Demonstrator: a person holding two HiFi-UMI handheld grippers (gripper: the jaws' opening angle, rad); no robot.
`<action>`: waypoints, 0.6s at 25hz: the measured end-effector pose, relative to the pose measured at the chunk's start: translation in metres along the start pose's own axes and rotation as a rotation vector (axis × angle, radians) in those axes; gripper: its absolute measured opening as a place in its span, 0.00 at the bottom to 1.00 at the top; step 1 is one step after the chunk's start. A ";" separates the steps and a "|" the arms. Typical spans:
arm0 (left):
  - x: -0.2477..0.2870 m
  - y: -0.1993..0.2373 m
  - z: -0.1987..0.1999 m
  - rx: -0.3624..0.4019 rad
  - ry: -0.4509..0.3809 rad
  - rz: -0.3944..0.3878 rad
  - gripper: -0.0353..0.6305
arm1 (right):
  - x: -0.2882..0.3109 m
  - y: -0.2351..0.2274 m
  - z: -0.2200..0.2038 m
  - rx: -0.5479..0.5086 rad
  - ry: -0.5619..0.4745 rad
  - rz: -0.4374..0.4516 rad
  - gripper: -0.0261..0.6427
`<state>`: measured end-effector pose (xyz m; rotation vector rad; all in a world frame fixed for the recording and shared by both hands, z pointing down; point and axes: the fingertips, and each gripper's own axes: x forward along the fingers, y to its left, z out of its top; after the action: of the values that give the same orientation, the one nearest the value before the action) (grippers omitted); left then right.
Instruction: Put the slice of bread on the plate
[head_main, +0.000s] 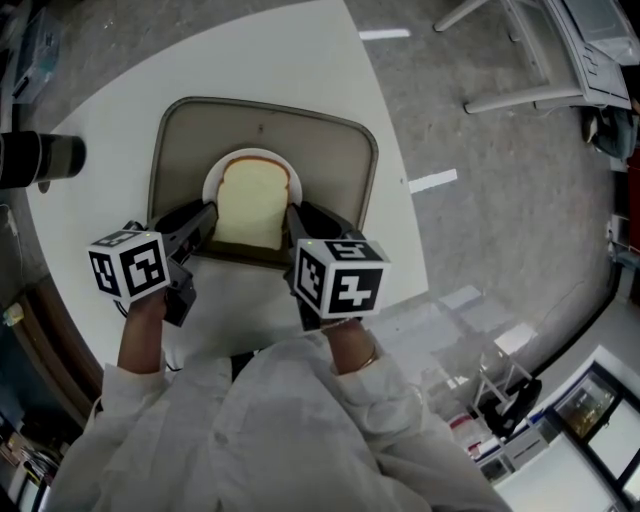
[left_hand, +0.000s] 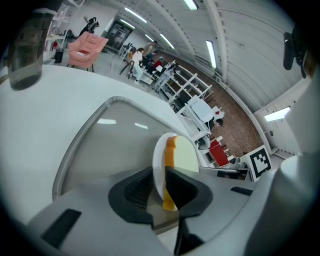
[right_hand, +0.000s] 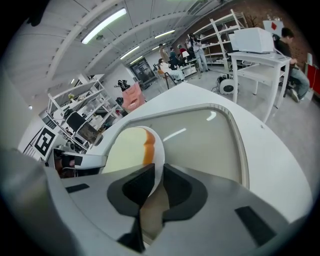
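Note:
A slice of white bread (head_main: 250, 205) with a brown crust lies on a small white plate (head_main: 216, 178) over a beige tray (head_main: 170, 140). My left gripper (head_main: 209, 216) is shut on the plate's left rim and my right gripper (head_main: 293, 216) is shut on its right rim. In the left gripper view the plate's edge (left_hand: 158, 162) runs between the dark pads of the left gripper (left_hand: 159, 186), with the bread (left_hand: 183, 155) on its right face. In the right gripper view the plate's rim (right_hand: 159, 152) sits inside the right gripper (right_hand: 159, 183), and the bread (right_hand: 127, 150) lies to its left.
The tray rests on a round white table (head_main: 300, 60), whose edge drops to the grey floor on the right. A dark cylinder (head_main: 40, 160) stands at the table's left; it shows as a dark glass (left_hand: 27, 50) in the left gripper view. Shelves and people are far behind.

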<state>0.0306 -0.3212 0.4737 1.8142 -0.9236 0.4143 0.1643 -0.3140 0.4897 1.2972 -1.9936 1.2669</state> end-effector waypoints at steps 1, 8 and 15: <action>0.000 0.001 -0.001 0.002 0.005 0.004 0.17 | 0.001 0.000 0.000 0.002 0.001 0.002 0.12; 0.002 0.003 -0.001 -0.020 0.009 0.018 0.17 | 0.002 0.001 0.001 -0.011 0.010 0.006 0.12; 0.004 0.008 -0.001 -0.028 0.013 0.070 0.17 | 0.002 0.003 0.002 0.004 -0.004 0.020 0.12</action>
<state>0.0273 -0.3237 0.4814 1.7562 -0.9812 0.4542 0.1614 -0.3161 0.4890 1.2850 -2.0125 1.2795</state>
